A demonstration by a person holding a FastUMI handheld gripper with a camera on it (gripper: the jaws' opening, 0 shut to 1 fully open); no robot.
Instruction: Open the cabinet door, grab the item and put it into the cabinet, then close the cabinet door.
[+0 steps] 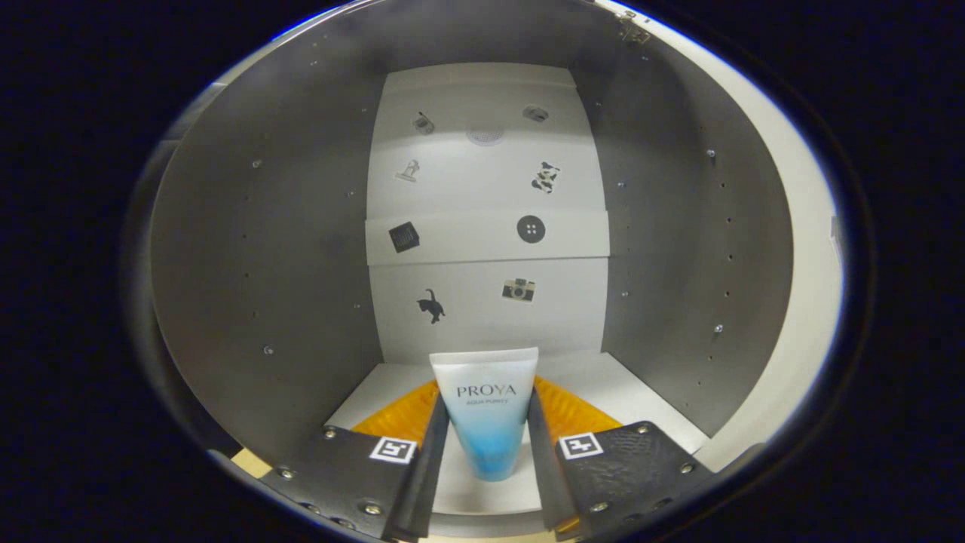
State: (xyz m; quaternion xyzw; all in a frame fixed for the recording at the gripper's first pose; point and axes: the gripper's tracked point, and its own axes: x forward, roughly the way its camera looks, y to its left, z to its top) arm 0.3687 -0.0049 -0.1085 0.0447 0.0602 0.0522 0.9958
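White-and-blue tube [488, 411] stands upright between the fingers [427, 452] of the gripper [482, 445], both pressing its sides; it sits on the cabinet [249, 264] floor, inside; grey side walls flank it; small stickers [531, 228] dot the white back panel beyond; nothing blocks ahead.

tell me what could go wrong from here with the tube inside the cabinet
1. The tube stands tall and narrow between the fingers, wide end up, so it may tip over when the gripper opens or backs out.
2. A finger could drag it along as the gripper withdraws, since both sit right against its sides.
3. It sits near the front of the cabinet floor, so a fall might leave it in the door's way.
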